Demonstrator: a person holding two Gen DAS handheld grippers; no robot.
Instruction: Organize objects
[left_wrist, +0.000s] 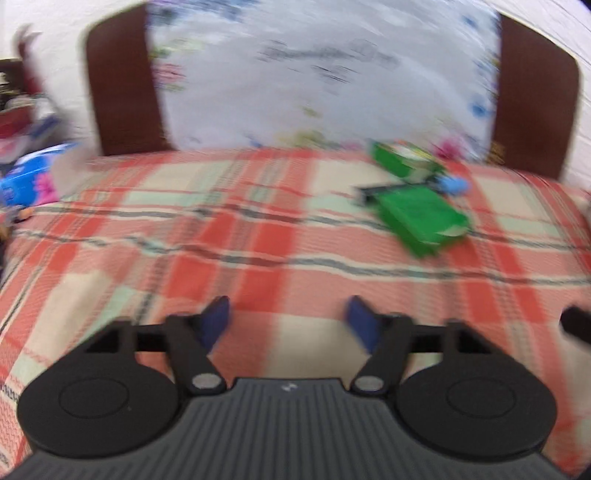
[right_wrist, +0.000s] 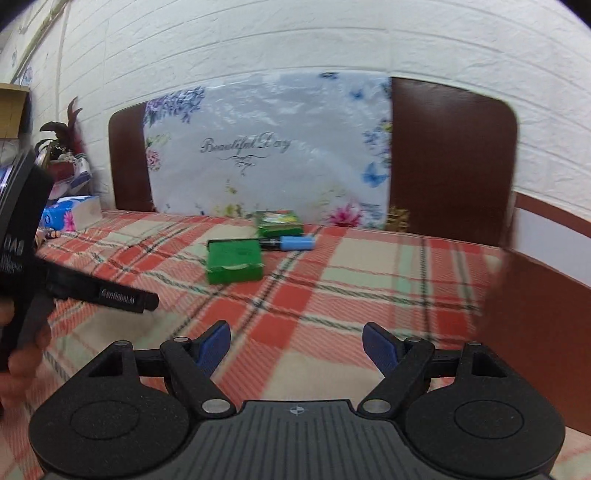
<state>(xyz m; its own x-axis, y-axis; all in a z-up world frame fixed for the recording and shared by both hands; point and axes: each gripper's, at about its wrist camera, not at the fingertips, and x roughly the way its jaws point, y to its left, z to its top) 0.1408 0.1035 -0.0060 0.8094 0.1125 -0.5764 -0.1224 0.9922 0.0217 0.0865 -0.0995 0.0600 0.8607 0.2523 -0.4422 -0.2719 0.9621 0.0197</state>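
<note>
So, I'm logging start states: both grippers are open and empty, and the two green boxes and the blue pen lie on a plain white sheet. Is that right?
Not quite: the sheet is red, cream and green plaid, not plain white, as the right wrist view shows. The rest holds: the left gripper and right gripper are open and empty, with the near green box, far green box and blue pen on it.

Green boxes (right_wrist: 234, 261); red-plaid blanket (right_wrist: 332, 295); floral white pillow (right_wrist: 266, 147).

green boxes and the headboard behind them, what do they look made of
Nearer green box: probably printed cardboard, matte, with a flap edge along its front. Farther green box: likely glossy printed card. Headboard: dark brown wood or veneer, smooth with a slight sheen. Blur leaves all three uncertain.
</note>
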